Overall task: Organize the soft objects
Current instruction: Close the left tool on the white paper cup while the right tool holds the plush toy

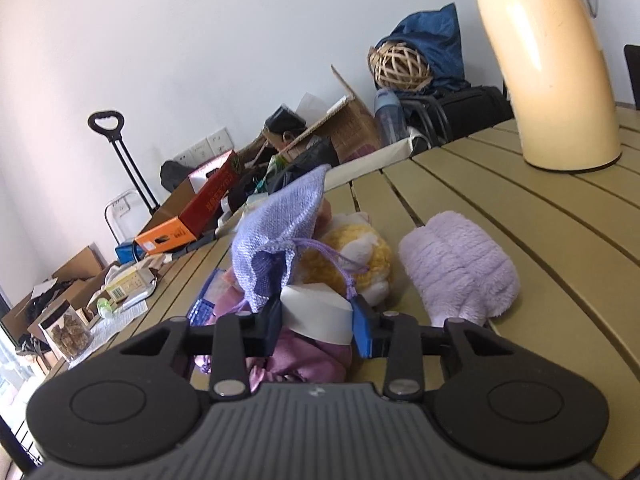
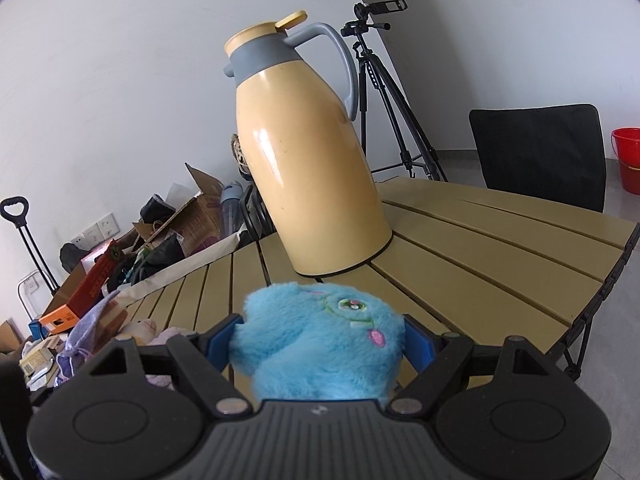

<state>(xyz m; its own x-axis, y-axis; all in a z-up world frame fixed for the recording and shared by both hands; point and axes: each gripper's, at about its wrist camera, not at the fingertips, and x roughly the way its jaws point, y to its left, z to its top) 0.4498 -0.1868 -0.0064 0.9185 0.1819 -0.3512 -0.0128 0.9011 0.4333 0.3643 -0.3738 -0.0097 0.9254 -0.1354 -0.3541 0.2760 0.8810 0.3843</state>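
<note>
We see our left gripper point(image 1: 314, 322) squeezed tight on a white fold of cloth point(image 1: 316, 312). It sits on top of a pink satin bundle point(image 1: 304, 356). Just past it lie a purple knit pouch point(image 1: 280, 232) and a yellow and white plush toy point(image 1: 360, 256), touching each other. A fluffy lilac towel point(image 1: 460, 264) lies beside them, a little apart. All of them rest on the slatted table point(image 1: 500, 184), near its left edge.

Our right gripper point(image 2: 320, 344) has its jaws wide, pressed on both sides of a fuzzy blue plush toy point(image 2: 320, 344). It hangs over the table point(image 2: 500, 248). A big yellow jug point(image 2: 308, 160) stands upright behind the toy.
</note>
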